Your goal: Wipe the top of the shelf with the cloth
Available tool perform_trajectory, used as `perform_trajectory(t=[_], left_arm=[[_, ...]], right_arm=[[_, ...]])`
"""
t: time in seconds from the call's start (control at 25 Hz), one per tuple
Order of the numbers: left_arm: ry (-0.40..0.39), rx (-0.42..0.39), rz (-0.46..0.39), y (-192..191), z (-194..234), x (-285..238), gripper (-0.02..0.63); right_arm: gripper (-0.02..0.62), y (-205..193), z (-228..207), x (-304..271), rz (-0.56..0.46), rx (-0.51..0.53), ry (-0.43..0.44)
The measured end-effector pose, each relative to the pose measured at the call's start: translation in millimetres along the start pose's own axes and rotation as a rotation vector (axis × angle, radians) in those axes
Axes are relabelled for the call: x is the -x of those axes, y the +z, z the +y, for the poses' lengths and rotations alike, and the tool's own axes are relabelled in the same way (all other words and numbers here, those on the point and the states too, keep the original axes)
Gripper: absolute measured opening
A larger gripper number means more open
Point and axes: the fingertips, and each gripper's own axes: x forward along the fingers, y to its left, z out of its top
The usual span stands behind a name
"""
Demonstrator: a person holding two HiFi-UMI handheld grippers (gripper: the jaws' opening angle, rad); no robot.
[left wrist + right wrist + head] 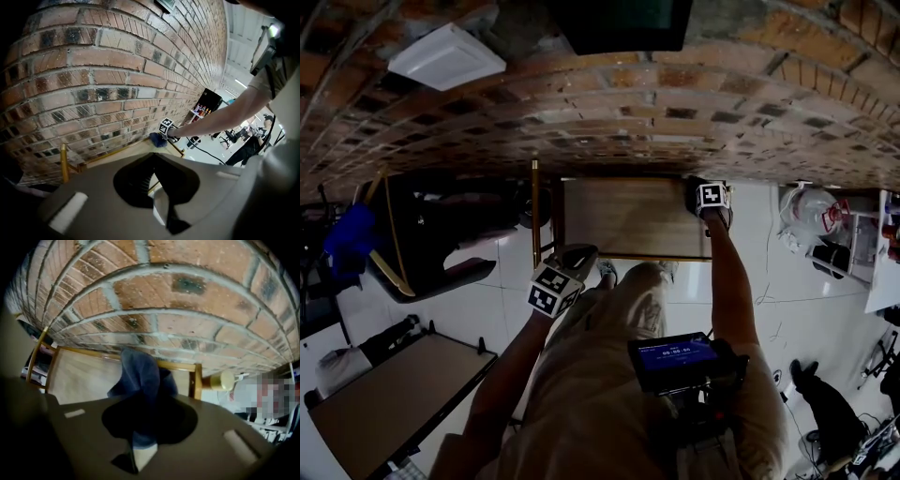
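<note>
Right gripper [140,397], jaws clamped on bunched blue cloth [140,373], sits at a corner of the wooden shelf top [84,376], centre frame, where the raised rail [180,365] could snag the cloth loose; left gripper [152,164] hangs closed and empty.

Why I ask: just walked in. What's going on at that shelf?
A person holds a gripper in each hand. The right gripper is shut on a blue cloth, down at the far right corner of the shelf top by the brick wall. The left gripper hangs back, shut and empty.
</note>
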Motion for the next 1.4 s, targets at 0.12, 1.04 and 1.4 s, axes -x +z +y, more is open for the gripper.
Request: perform_trajectory(t=[0.12, 1.04, 1.4], left_arm=[[0.004, 0.004, -0.003, -0.8, -1.9, -2.0, 0.003], [-0.014, 0.038, -0.029, -41.8, 25.7, 45.1, 0.003], [-0.052, 0.044, -0.038, -63.0, 43.6, 64.6, 0.003]], right_arm=[[0.072, 1.3, -18.8, -4.9, -0.007, 0.013, -0.032], [0.072, 4.4, 144.8, 68.8, -0.12, 0.068, 0.144], [0.072, 27.5, 334.5, 52.3, -0.127, 0.248, 0.353]])
